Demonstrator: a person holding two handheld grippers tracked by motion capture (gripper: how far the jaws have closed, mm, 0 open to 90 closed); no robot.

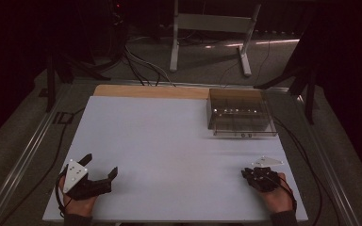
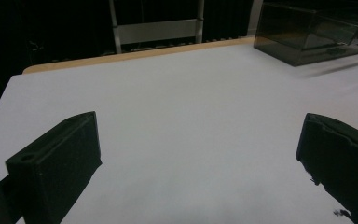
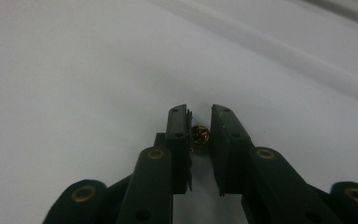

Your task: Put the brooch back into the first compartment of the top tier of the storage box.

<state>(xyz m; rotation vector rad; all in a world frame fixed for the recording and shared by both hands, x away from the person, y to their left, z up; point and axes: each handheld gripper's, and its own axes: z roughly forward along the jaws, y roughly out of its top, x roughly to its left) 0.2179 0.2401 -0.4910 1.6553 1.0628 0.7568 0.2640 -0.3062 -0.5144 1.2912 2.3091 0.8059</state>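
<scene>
Right gripper view shows the right claw (image 3: 199, 122) with its jaws drawn nearly together around a small round brassy bead (image 3: 199, 134), which sits in the narrow gap between them close to the tips; whether both jaws actually press on it I cannot tell, since a sliver of space shows on the right-hand side. The bead looks about as wide as it is tall, so it has no clear long axis and no pointing direction that I can make out. In the high view that same claw (image 1: 250, 173) rests low over the white worktop (image 1: 169, 150) at about five o'clock, held in the person's right hand (image 1: 279, 197), while the left claw (image 1: 100, 165) lies at about seven o'clock with its jaws spread wide and nothing between them; the left gripper view confirms the bare white surface between its two jaws. Farther off, at about one o'clock, a dark see-through box (image 1: 240, 113) with compartments stands on the worktop. My reading is that the step in hand is the pick-up of the bead. The next move likely calls for a firm, centred pinch before lifting, because a round bead could squirt out sideways, then a steady carry toward the box.
</scene>
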